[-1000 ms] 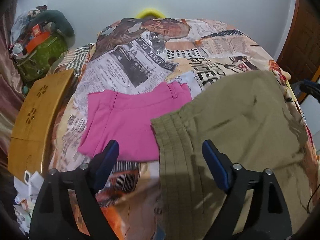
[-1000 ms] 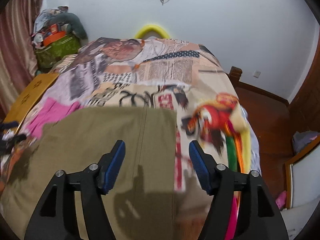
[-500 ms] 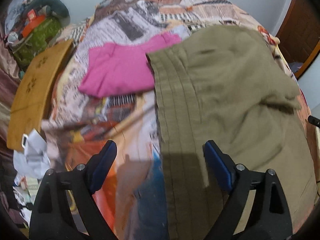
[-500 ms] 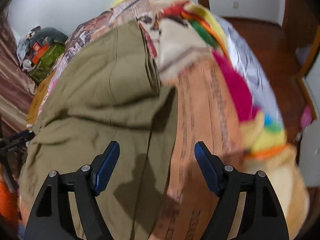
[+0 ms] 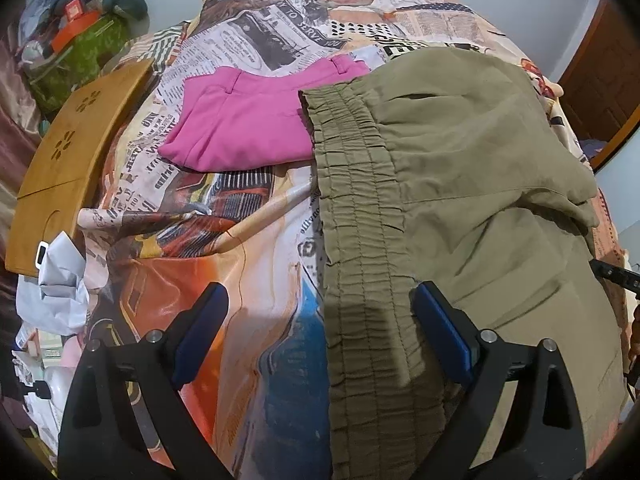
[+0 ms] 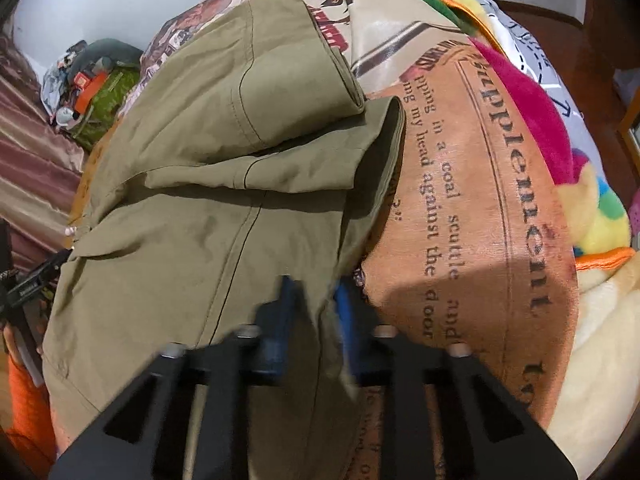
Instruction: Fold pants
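Right gripper (image 6: 310, 312): jaws just closed, clamped on hem of crumpled olive-khaki cotton pants (image 6: 192, 208). Left gripper (image 5: 320, 332): jaws apart, straddling elastic waistband (image 5: 360, 208), likely for a matching pinch.

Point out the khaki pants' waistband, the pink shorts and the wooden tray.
Waistband (image 5: 360, 208): left wrist view, middle of the gathered elastic.
Pink shorts (image 5: 248, 124): left wrist view, centre of the fabric.
Wooden tray (image 5: 68, 156): left wrist view, bare top.

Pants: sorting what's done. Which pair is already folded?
The pink pants, a neat rectangle beyond the olive pants, which lie spread and rumpled.
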`<move>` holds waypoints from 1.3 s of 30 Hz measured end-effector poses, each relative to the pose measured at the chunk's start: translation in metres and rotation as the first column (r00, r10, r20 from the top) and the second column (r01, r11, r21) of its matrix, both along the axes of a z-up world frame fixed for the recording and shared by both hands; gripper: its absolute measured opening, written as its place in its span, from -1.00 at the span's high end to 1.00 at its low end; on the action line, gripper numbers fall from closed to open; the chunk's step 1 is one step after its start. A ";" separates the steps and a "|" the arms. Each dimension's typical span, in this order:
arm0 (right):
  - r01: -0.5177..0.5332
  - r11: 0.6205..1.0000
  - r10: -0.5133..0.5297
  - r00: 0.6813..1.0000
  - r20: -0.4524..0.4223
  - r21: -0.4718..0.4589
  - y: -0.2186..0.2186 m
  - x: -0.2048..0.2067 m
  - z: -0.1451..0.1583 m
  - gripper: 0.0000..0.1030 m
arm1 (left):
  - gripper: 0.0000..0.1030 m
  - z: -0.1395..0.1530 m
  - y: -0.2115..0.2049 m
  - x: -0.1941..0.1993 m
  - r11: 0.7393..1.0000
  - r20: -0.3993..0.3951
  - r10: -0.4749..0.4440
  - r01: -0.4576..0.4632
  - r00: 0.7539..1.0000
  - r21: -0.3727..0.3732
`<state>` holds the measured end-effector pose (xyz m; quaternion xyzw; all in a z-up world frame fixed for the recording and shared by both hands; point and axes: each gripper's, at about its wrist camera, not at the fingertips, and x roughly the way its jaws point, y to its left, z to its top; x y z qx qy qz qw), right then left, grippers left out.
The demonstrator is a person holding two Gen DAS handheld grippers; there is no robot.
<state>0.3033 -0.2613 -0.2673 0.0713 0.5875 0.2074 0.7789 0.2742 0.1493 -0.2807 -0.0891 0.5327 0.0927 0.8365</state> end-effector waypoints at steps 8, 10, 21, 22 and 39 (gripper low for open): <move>-0.090 0.992 0.092 0.996 0.021 -0.090 0.014 -0.032 0.015 0.87 | -0.86 0.002 -0.001 -0.009 0.998 -0.001 -0.048 0.048 0.999 0.030; -0.093 0.991 0.096 0.995 0.023 -0.094 0.014 -0.039 0.017 0.87 | -0.86 0.002 -0.003 -0.012 0.996 0.001 -0.065 0.065 0.998 0.068; -0.052 0.990 0.060 0.996 0.065 -0.130 0.022 -0.046 0.035 0.75 | -0.86 0.009 -0.004 -0.015 0.983 -0.014 -0.077 0.078 0.997 0.168; -0.047 0.991 0.056 0.996 0.071 -0.125 0.021 -0.045 0.038 0.75 | -0.86 0.011 -0.004 -0.014 0.982 -0.012 -0.073 0.073 0.997 0.174; 0.024 0.990 0.008 0.972 0.233 -0.138 -0.006 -0.001 0.051 0.13 | -0.86 0.022 -0.002 0.059 0.989 0.032 -0.057 0.052 0.998 0.139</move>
